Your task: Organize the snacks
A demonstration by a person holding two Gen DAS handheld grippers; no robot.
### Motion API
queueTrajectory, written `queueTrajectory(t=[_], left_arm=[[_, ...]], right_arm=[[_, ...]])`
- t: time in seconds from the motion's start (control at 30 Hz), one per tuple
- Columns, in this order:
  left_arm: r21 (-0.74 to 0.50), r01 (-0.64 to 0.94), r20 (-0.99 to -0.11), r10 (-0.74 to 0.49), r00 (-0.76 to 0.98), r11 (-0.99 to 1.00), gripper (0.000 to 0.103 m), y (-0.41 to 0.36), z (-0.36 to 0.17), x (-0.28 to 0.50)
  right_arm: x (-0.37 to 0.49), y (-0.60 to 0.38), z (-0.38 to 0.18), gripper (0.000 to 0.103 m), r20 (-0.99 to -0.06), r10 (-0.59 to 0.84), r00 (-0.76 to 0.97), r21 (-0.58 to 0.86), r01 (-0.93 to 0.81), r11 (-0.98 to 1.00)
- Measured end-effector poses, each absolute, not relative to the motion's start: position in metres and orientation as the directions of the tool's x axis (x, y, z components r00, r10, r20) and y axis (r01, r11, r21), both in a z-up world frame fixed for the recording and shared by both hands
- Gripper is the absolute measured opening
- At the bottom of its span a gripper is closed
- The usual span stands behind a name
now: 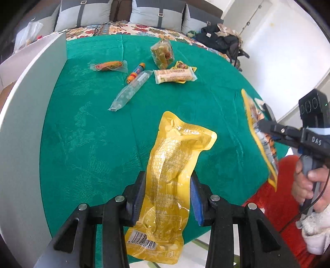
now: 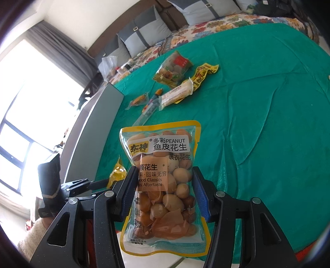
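My left gripper [image 1: 168, 198] is shut on a yellow vacuum snack pouch [image 1: 175, 165], held above the green bed cover [image 1: 82, 144]. My right gripper [image 2: 164, 193] is shut on a clear yellow-edged peanut bag [image 2: 165, 181]; it also shows at the right of the left wrist view [image 1: 259, 132]. Farther back on the cover lie a sausage pack [image 1: 109, 65], an orange tube [image 1: 136, 72], a clear long wrapper [image 1: 130, 90], a beige bar [image 1: 175, 75] and a greenish snack bag [image 1: 163, 54].
A white box wall [image 1: 31, 115] stands along the left of the cover. Pillows [image 1: 156, 12] line the headboard, and dark clothes [image 1: 220, 39] are piled at the far right. The left gripper shows at the left of the right wrist view [image 2: 82, 185].
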State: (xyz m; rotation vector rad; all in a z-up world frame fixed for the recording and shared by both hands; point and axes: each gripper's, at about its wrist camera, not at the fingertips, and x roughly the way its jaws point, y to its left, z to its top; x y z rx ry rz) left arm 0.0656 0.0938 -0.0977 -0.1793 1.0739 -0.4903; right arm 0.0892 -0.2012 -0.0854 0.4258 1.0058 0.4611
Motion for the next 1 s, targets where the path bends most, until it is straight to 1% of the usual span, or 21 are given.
queueTrajectory(t=[0.07, 0.13, 0.2, 0.27, 0.33, 0.43, 0.53, 0.6, 0.63, 0.67, 0.7, 0.77, 0.83, 0.87, 0.93, 1.0], left_arm=[[-0.458, 0.251, -0.738, -0.522, 0.427, 0.853, 0.04, 0.112, -0.078, 0.061], [-0.516, 0.22, -0.682, -0.553, 0.479, 0.828, 0.04, 0.134, -0.054, 0.053], [-0.541, 0.191, -0.641, -0.548, 0.537, 0.819, 0.04, 0.166, -0.029, 0.05], [-0.538, 0.157, -0.618, -0.514, 0.595, 0.828, 0.04, 0.201, -0.004, 0.045], [-0.49, 0.104, -0.621, -0.431, 0.655, 0.866, 0.041, 0.238, 0.014, 0.047], [-0.403, -0.036, -0.659, -0.263, 0.704, 0.914, 0.041, 0.295, 0.024, 0.05], [-0.313, -0.181, -0.704, -0.099, 0.703, 0.933, 0.042, 0.341, 0.014, 0.056], [-0.236, -0.268, -0.739, 0.007, 0.674, 0.934, 0.045, 0.36, -0.001, 0.06], [-0.19, -0.315, -0.762, 0.063, 0.645, 0.93, 0.05, 0.367, -0.011, 0.059], [-0.151, -0.346, -0.78, 0.104, 0.617, 0.926, 0.055, 0.371, -0.02, 0.058], [-0.131, -0.358, -0.787, 0.122, 0.604, 0.925, 0.059, 0.373, -0.028, 0.054], [-0.121, -0.358, -0.78, 0.135, 0.611, 0.926, 0.073, 0.366, -0.041, 0.041], [-0.117, -0.34, -0.751, 0.141, 0.646, 0.933, 0.08, 0.351, -0.042, 0.029], [-0.117, -0.321, -0.735, 0.135, 0.664, 0.94, 0.08, 0.34, -0.039, 0.024], [-0.144, -0.257, -0.71, 0.082, 0.7, 0.956, 0.081, 0.313, -0.029, 0.018], [-0.181, -0.172, -0.687, 0.001, 0.727, 0.968, 0.086, 0.28, -0.017, 0.022]], right_arm=[[0.091, -0.191, -0.082, 0.055, -0.697, 0.565, 0.441, 0.547, -0.182, 0.817], [0.094, -0.175, -0.074, 0.055, -0.689, 0.588, 0.424, 0.562, -0.201, 0.803], [0.099, -0.15, -0.06, 0.055, -0.675, 0.618, 0.404, 0.571, -0.246, 0.784], [0.105, -0.113, -0.039, 0.055, -0.655, 0.655, 0.377, 0.573, -0.318, 0.755], [0.111, -0.068, -0.016, 0.055, -0.63, 0.696, 0.343, 0.573, -0.399, 0.716], [0.117, 0.007, 0.017, 0.055, -0.586, 0.759, 0.286, 0.576, -0.512, 0.637], [0.12, 0.081, 0.039, 0.055, -0.562, 0.788, 0.253, 0.541, -0.608, 0.581], [0.123, 0.122, 0.042, 0.056, -0.558, 0.795, 0.239, 0.521, -0.644, 0.559], [0.126, 0.139, 0.04, 0.061, -0.561, 0.792, 0.24, 0.507, -0.657, 0.558], [0.128, 0.151, 0.037, 0.062, -0.573, 0.777, 0.261, 0.482, -0.659, 0.577], [0.13, 0.157, 0.034, 0.065, -0.585, 0.762, 0.279, 0.463, -0.657, 0.595], [0.131, 0.15, 0.026, 0.065, -0.6, 0.74, 0.302, 0.439, -0.649, 0.621], [0.13, 0.124, 0.014, 0.073, -0.612, 0.716, 0.335, 0.412, -0.638, 0.65], [0.128, 0.106, 0.005, 0.074, -0.628, 0.689, 0.361, 0.385, -0.626, 0.678], [0.127, 0.065, -0.022, 0.074, -0.681, 0.607, 0.41, 0.309, -0.592, 0.745], [0.127, 0.011, -0.057, 0.074, -0.738, 0.47, 0.484, 0.183, -0.526, 0.83]])
